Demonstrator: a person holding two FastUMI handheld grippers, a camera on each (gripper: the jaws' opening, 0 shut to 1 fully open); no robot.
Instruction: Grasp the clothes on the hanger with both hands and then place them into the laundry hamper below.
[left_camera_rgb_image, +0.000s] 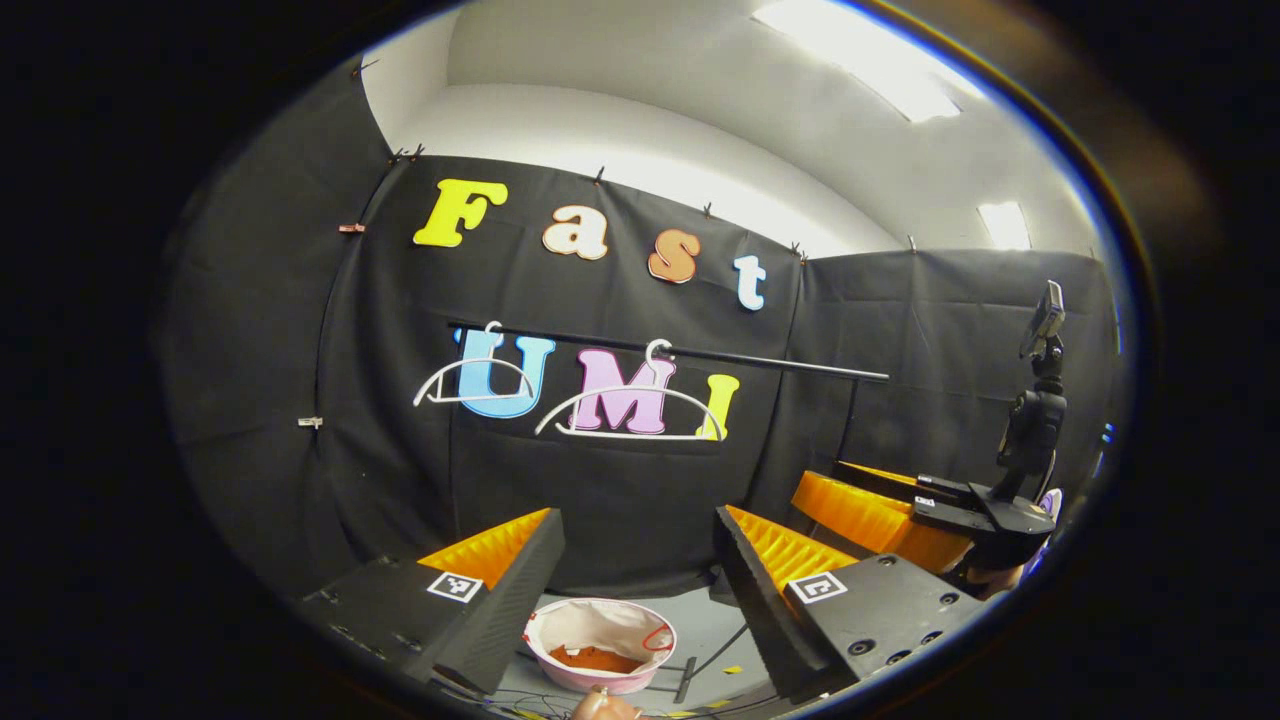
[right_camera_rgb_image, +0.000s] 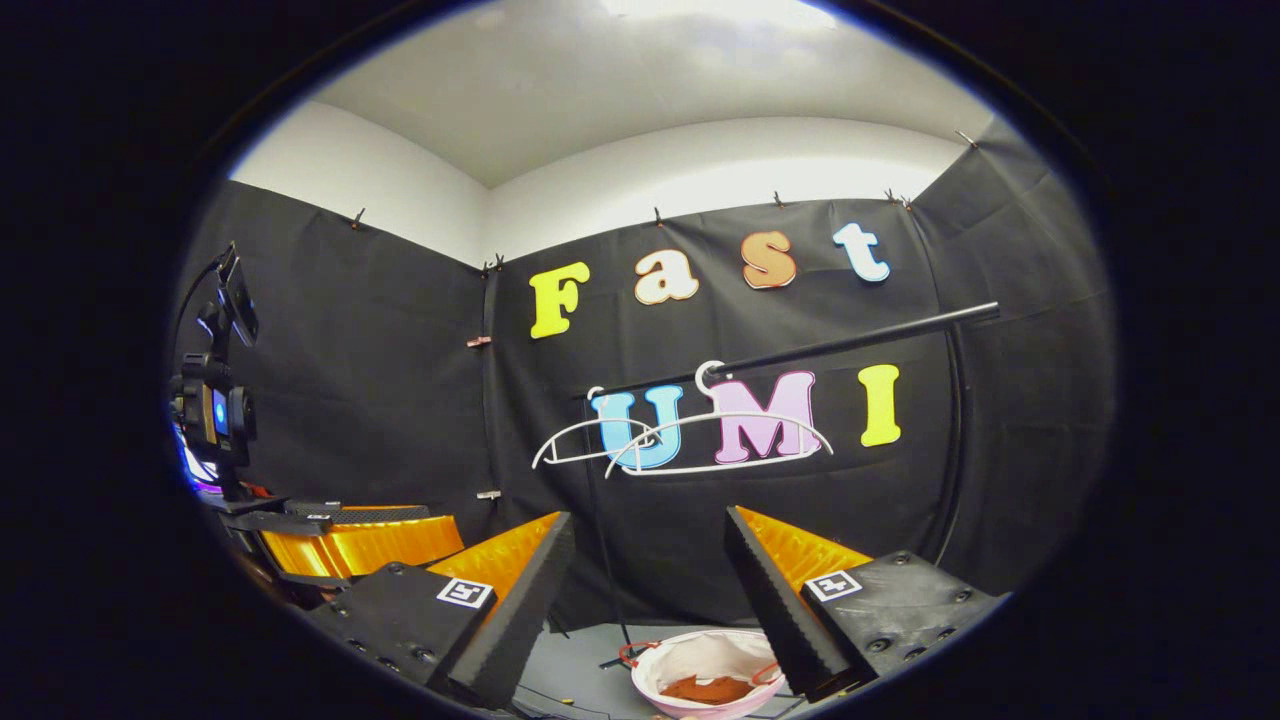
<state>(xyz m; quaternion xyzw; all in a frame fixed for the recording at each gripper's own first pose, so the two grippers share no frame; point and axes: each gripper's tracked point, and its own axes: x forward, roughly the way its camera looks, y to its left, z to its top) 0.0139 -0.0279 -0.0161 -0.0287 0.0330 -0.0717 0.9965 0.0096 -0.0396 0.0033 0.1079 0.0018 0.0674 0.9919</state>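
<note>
- You hold both tongs spread wide with nothing between the fingers: the left gripper (left_camera_rgb_image: 632, 560) and the right gripper (right_camera_rgb_image: 648, 570) each look forward at the rail (left_camera_rgb_image: 700, 355).
- The clothes (left_camera_rgb_image: 597, 659) appear to lie already in the laundry hamper (left_camera_rgb_image: 600, 640) on the floor below the rail, as a rust-brown heap at its bottom; the right gripper view gives the same heap in the same hamper.
- Judged from that, the placing looks done, so what is left is to draw both grippers back cleanly. Keep the fingers apart as they are, and lift away straight, so that no fingertip catches the hamper's rim or a hanger.
- Should you find more cloth to take, come at it from both sides at the same height and close both tongs together, so the garment slides off its hanger evenly.
- Count, left to right in the left gripper view: one small white hanger (left_camera_rgb_image: 474, 380), one larger white hanger (left_camera_rgb_image: 635, 405), both bare on one rail.
- One hamper, one heap of clothes, two grippers.
</note>
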